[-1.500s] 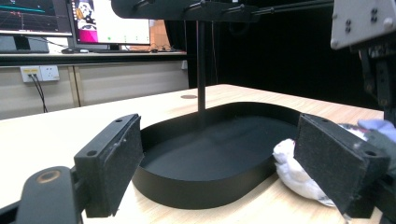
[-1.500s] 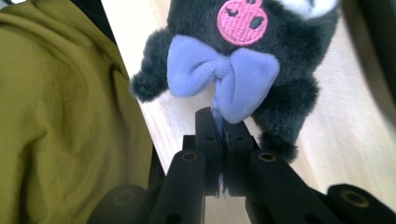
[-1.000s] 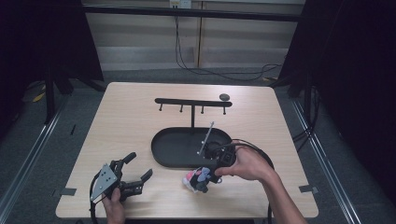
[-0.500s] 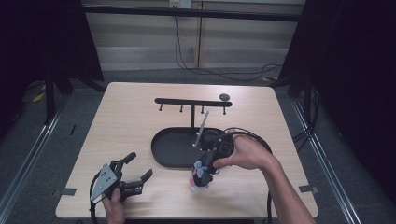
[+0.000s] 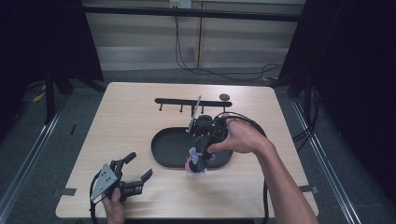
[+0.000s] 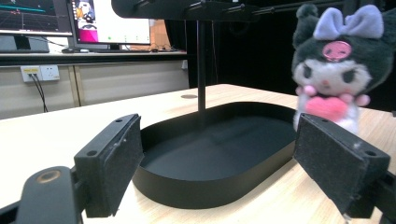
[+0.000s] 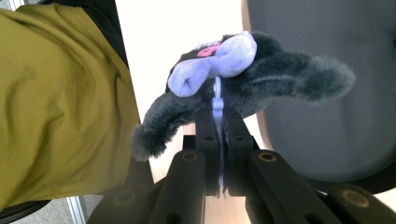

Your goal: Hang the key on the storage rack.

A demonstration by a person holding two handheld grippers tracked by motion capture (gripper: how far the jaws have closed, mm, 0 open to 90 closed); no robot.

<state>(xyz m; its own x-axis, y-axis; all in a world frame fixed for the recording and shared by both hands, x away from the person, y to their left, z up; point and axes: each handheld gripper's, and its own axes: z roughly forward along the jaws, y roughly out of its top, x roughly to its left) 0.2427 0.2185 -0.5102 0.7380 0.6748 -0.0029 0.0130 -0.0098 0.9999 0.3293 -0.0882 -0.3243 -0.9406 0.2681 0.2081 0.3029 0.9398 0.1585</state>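
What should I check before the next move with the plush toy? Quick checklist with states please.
1. Right gripper shut on the plush toy: ok. The jaws pinch a thin lilac loop or tag at the toy's head, not its body.
2. Grip security: cannot tell; the toy hangs from that thin piece alone.
3. Toy off the table: cannot tell. In the high view it sits by the near rim of the black tray.
4. Tray free of items: ok in the left gripper view.
5. Hook rack behind the tray unobstructed: ok, nothing hangs on it.
6. Left gripper open, parked near the table's front left, apart from the toy: ok.
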